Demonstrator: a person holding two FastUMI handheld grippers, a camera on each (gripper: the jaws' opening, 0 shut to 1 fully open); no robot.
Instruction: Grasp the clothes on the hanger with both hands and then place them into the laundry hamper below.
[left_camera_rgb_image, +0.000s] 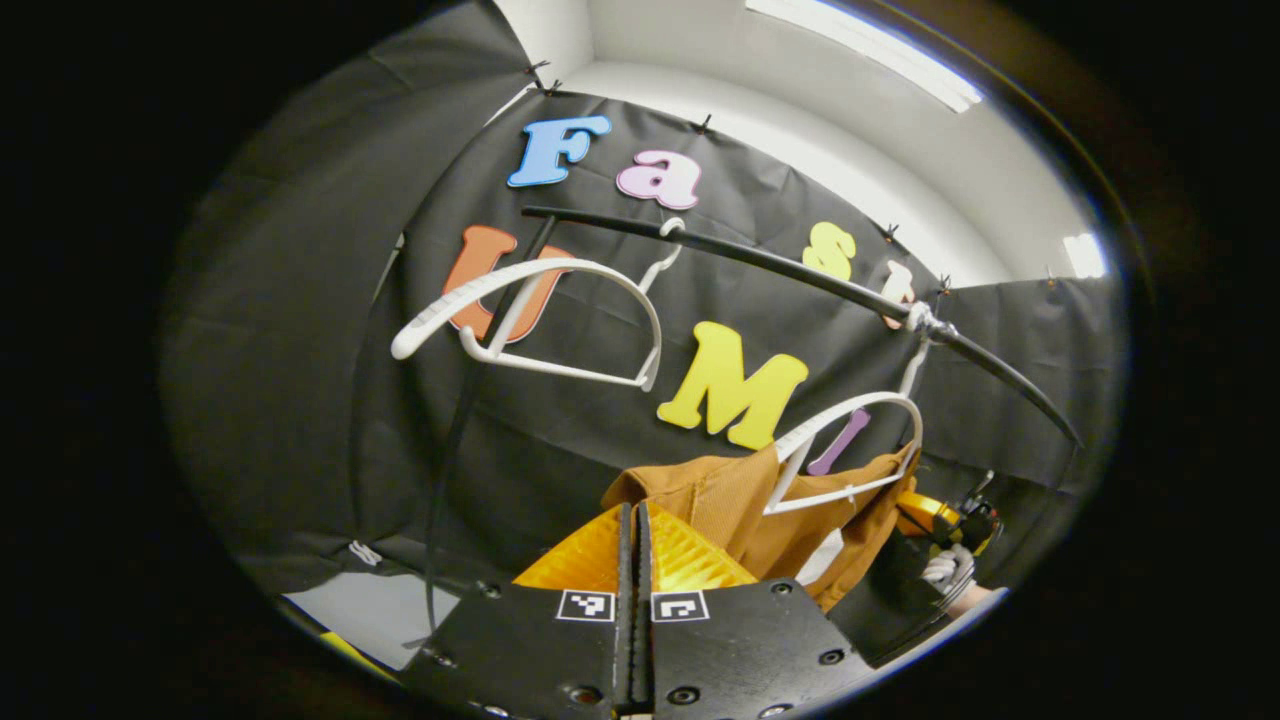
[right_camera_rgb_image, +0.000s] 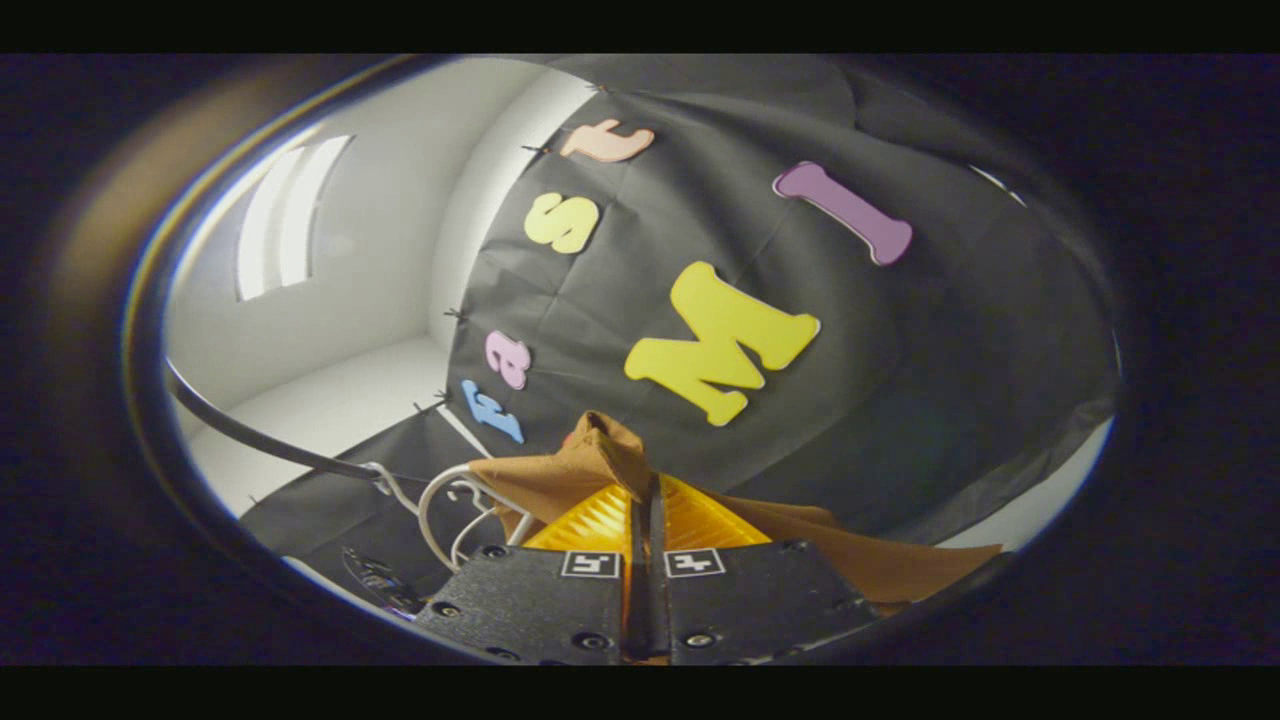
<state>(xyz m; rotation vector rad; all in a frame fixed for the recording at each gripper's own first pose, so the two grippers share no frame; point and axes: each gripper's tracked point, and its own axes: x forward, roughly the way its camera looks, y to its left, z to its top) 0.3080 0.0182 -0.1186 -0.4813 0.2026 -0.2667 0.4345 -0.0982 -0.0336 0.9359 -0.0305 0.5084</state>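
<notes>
Below the black rail, in the left gripper view, two white hangers hang by their hooks: one bare hanger to the left, and a second hanger farther right and lower, carrying a brown garment. Garment is still draped on that hanger, collar bunched up toward the left gripper. Its jaws stand closed to a thin slit; a fold of the brown cloth rises just behind the tips, but whether any is pinched between them cannot be told. Far right of this view, the other gripper shows at the garment's far edge, with a gloved hand behind it. Right gripper view: right gripper has jaws drawn almost together, a peak of brown cloth standing up right at the tips and more fabric trailing off to the right; actual clamping not clear. White hanger wire and the rail sit to the left.
</notes>
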